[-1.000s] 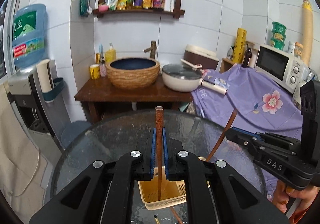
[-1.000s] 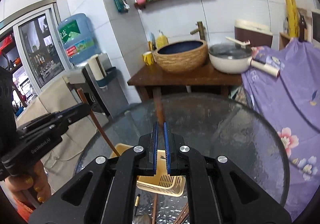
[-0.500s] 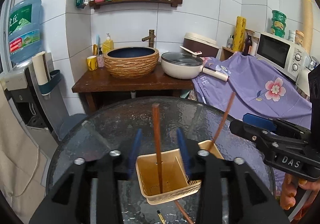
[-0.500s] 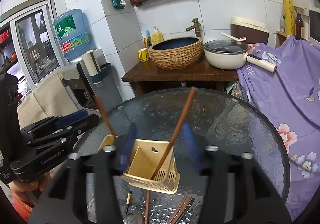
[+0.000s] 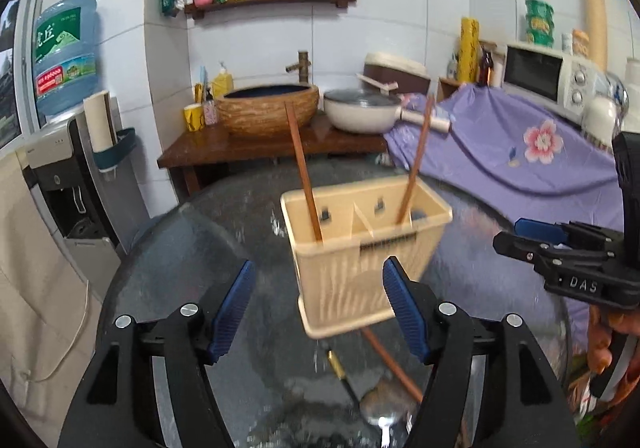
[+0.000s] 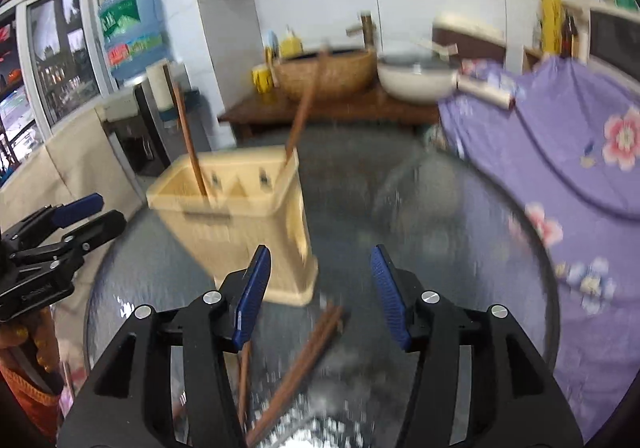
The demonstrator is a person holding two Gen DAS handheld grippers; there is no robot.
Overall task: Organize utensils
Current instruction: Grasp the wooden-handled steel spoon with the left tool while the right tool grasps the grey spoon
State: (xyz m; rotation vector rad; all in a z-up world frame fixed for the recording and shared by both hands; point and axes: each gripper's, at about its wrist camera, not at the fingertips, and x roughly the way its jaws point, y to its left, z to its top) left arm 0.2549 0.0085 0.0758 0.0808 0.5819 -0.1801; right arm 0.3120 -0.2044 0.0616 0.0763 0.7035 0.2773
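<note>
A cream utensil basket [image 5: 360, 268] [image 6: 240, 220] stands on the round glass table [image 5: 192, 248]. Two brown chopsticks lean in it, one in the left compartment [image 5: 304, 168] [image 6: 188, 140] and one in the right [image 5: 416, 160] [image 6: 302, 112]. My left gripper [image 5: 318, 288] is low and just short of the basket, its jaws opening, with nothing pressed by the pads. The right gripper [image 6: 320, 272] is open beside the basket, over loose chopsticks [image 6: 308, 356] on the glass. Each gripper also shows in the other's view: the right gripper [image 5: 516, 234] and the left gripper [image 6: 106, 211].
In front of the basket lie a metal spoon [image 5: 382, 414], a brown handle [image 5: 390, 356] and a dark gold-tipped utensil [image 5: 340, 368]. A purple flowered cloth [image 6: 560, 152] covers furniture on the right. Behind the table are a wooden stand [image 5: 272, 148] with a basin and pot, and a water dispenser [image 5: 64, 176].
Both grippers went from shut to open and let go of their chopsticks, which now stand in the basket. Both grippers dropped lower toward the table; the basket looms larger.
</note>
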